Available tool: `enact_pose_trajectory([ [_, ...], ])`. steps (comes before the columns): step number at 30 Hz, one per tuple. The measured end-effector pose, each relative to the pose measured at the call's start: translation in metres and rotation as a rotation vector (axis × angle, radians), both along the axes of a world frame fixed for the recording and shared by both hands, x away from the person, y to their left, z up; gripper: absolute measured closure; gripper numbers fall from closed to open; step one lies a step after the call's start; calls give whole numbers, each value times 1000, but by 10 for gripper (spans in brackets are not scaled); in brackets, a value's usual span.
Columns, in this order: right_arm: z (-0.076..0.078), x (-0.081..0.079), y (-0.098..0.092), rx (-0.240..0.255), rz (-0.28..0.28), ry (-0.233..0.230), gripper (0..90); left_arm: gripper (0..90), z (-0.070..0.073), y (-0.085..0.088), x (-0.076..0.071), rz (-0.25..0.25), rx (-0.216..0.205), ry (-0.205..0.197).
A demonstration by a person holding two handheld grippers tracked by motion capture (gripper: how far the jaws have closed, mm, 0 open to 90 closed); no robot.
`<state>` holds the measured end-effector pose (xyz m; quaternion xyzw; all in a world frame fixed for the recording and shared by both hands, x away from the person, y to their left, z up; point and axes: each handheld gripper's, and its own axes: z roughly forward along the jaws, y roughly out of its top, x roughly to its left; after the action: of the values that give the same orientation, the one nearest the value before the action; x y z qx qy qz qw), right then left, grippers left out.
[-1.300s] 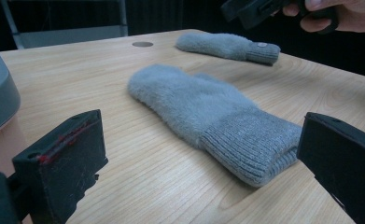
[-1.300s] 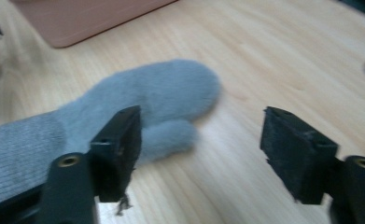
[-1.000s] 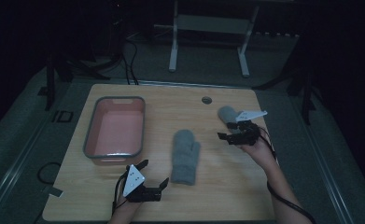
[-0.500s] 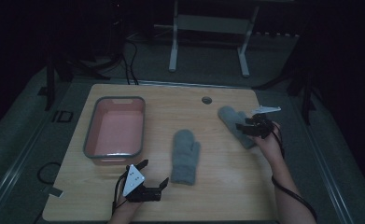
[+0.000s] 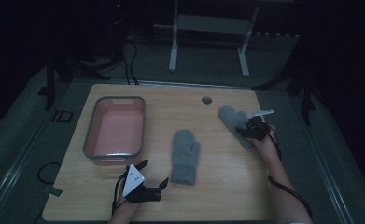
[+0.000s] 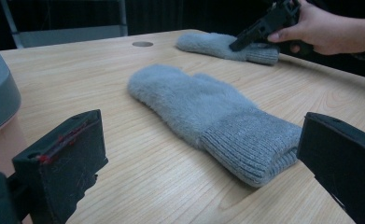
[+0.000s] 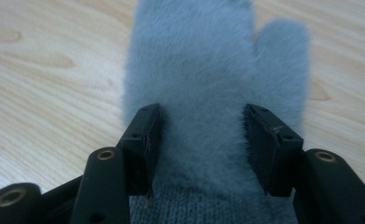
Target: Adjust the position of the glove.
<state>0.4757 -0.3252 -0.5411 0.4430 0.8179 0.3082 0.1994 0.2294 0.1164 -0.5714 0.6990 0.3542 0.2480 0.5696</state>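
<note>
Two grey mittens are lying on the table (image 5: 227, 186); your right gripper (image 7: 201, 140) is now down over the far mitten (image 5: 234, 125), jaws closing around its palm, half-narrowed, not yet pinching it.

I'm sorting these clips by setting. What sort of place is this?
Probably a lab or studio set up for recording, not a home: a bare wooden table in a dark room, cables trailing on the floor, and a metal stand behind it.

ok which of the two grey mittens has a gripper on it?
The far mitten at the table's right side: the right gripper has come down over it, jaws closing either side just above its cuff. The near mitten at mid-table lies untouched.
</note>
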Motion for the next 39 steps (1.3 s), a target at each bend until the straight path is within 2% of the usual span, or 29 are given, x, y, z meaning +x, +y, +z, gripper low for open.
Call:
enact_pose_trajectory([
  [4, -3, -2, -1, 11, -1, -14, 549, 15, 0, 0, 0, 0, -1, 2],
  [7, -3, -3, 0, 20, -18, -7, 635, 15, 0, 0, 0, 0, 0, 1],
  [8, -3, -3, 0, 20, -18, -7, 635, 15, 0, 0, 0, 0, 0, 1],
  [9, -2, -4, 1, 32, -50, 10, 686, 15, 0, 0, 0, 0, 0, 3],
  [13, 1, -4, 6, 24, -107, 41, 765, 15, 0, 0, 0, -1, 3, 0],
  [15, 3, -6, 10, 0, -124, 40, 787, 15, 0, 0, 0, -2, 3, 0],
  [18, 6, -9, 12, 9, -140, 35, 802, 16, 0, 0, 0, -1, -2, 0],
  [19, 9, -13, 11, 35, -163, 22, 810, 15, 0, 0, 0, -1, -2, 2],
  [21, 14, -18, 12, 51, -175, 4, 812, 15, 0, 0, 0, -1, -1, 1],
  [23, 21, -25, 14, 59, -198, -20, 815, 16, 0, 0, 0, 0, 1, 0],
  [25, 24, -28, 14, 70, -205, -21, 816, 16, 0, 0, 0, 0, 1, 1],
  [27, 36, -40, 16, 98, -233, -54, 818, 16, 0, 0, 0, 0, 1, 0],
  [30, 39, -43, 16, 105, -238, -63, 819, 15, 0, 0, 0, 0, 4, -1],
  [31, 47, -54, 17, 115, -261, -81, 819, 15, 0, 0, 0, 0, 5, -2],
  [33, 52, -63, 16, 128, -284, -82, 818, 16, 0, 0, 0, 1, 5, -2],
  [34, 53, -68, 16, 139, -297, -85, 818, 16, 0, 0, 0, 1, 4, -3],
  [36, 54, -77, 15, 125, -318, -100, 817, 15, 0, 0, 0, 0, 0, 0],
  [39, 54, -92, 13, 132, -338, -123, 817, 15, 0, 0, 0, -1, 1, -1],
])
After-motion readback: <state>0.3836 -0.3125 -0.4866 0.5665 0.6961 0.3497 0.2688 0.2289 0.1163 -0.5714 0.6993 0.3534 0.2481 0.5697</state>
